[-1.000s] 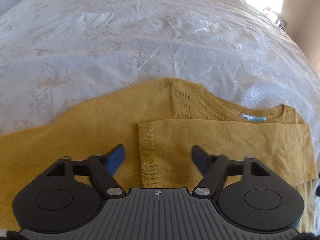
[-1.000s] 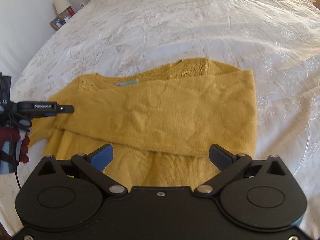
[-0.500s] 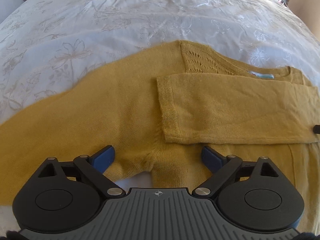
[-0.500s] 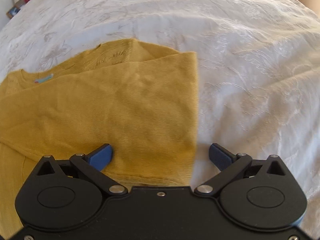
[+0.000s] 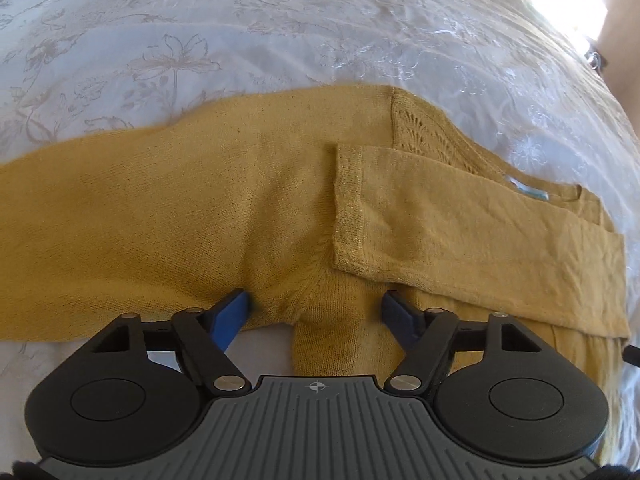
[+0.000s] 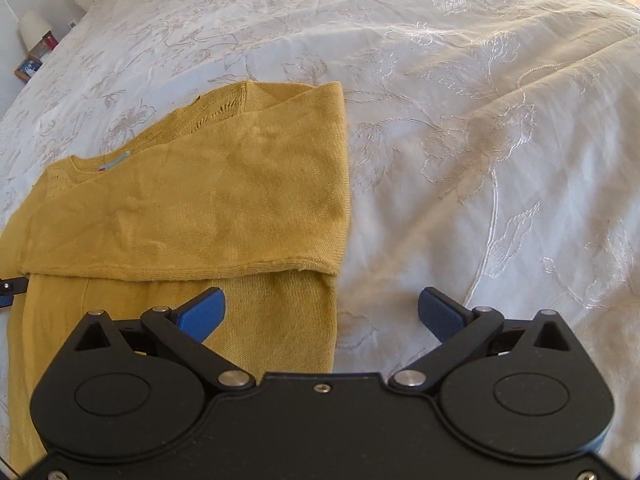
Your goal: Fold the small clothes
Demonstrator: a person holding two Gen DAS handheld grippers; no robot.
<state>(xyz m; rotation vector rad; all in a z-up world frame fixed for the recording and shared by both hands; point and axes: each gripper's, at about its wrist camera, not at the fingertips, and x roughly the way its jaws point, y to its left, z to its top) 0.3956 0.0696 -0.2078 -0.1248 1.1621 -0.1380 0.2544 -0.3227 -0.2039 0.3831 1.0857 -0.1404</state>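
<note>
Fold partly done: yellow sweater (image 5: 280, 200) lying flat on the bed (image 6: 480, 120), one sleeve (image 5: 460, 232) already laid across the chest, other sleeve (image 5: 100, 220) yet stretched out. Left tongs (image 5: 316, 312) half open, just been closing around the armpit fabric (not pinched yet). Right tongs (image 6: 320, 312) wide open, holding nothing. White embroidered bedspread (image 5: 280, 20); small lamp (image 6: 34, 32) in the corner.

A white bedspread embroidered with flowers (image 6: 460, 140) spreads ahead of the fingers; far beyond them to the left, a small framed picture (image 6: 28, 69) beside a white lamp (image 6: 34, 28).
</note>
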